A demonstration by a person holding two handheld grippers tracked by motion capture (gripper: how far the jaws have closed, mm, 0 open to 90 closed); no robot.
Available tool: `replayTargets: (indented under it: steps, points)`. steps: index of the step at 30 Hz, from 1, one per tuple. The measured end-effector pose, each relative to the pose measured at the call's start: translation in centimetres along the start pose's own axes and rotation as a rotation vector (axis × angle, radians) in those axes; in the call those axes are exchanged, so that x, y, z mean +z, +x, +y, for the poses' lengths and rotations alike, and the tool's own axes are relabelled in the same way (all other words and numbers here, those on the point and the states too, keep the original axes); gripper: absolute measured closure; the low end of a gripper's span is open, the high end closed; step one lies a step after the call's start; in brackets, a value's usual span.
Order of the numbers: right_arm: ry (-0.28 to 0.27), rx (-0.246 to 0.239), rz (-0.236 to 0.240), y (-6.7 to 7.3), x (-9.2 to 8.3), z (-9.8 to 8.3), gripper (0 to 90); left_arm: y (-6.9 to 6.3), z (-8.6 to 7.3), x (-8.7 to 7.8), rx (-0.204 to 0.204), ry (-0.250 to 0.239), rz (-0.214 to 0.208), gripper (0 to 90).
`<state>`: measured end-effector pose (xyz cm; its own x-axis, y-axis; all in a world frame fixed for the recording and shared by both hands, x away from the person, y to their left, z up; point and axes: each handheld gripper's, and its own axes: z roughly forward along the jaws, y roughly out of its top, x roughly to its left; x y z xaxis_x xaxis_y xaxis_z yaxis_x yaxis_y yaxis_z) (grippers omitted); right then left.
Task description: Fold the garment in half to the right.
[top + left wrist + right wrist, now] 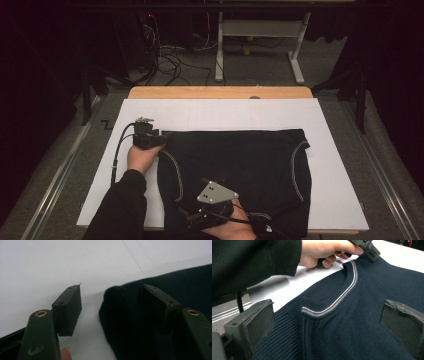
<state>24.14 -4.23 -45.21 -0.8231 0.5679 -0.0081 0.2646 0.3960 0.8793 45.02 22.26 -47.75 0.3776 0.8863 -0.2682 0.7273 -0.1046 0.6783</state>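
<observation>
A dark sweater (235, 170) lies spread flat on the white sheet (330, 200) that covers the tabletop (220, 92), its body reaching from the middle of the sheet to the near edge, with grey-trimmed openings (174, 170) down its left and right sides. Its far-left corner (117, 305) is bunched into a small fold, and the left claw (112, 307) straddles that fold: one jaw rests on the bare sheet, the other lies on the knit, and the pads do not yet press together, so the corner is between them but not gripped. The right claw (327, 322) hovers spread wide over the ribbed part near the sheet's near edge, beside the grey trim (337, 302), holding nothing. Judging from this, the folding has hardly begun: the sweater is laid out, the first corner grasp is being set up, and all the folds remain to be made.
</observation>
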Motion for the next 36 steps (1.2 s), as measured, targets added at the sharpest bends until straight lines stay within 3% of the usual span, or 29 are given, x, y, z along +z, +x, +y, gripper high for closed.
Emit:
replayTargets:
  steps: [7,14,29,36]
  points:
    - [0.02,-0.004,0.025,0.7,0.5,-0.1,0.2,-0.5,-0.2,0.2,0.034,0.016,-0.01,49.7]
    - [0.06,-0.014,0.062,1.8,1.6,0.1,1.2,-1.2,-0.9,0.1,0.067,0.004,-0.03,75.7]
    - [0.193,-0.008,0.088,4.4,5.1,0.0,9.8,-1.0,-1.5,-0.3,0.038,-0.026,-0.056,76.4]
    - [0.241,-0.026,0.041,4.9,6.0,-0.2,14.4,-0.9,-1.5,-0.3,0.034,-0.025,-0.063,76.4]
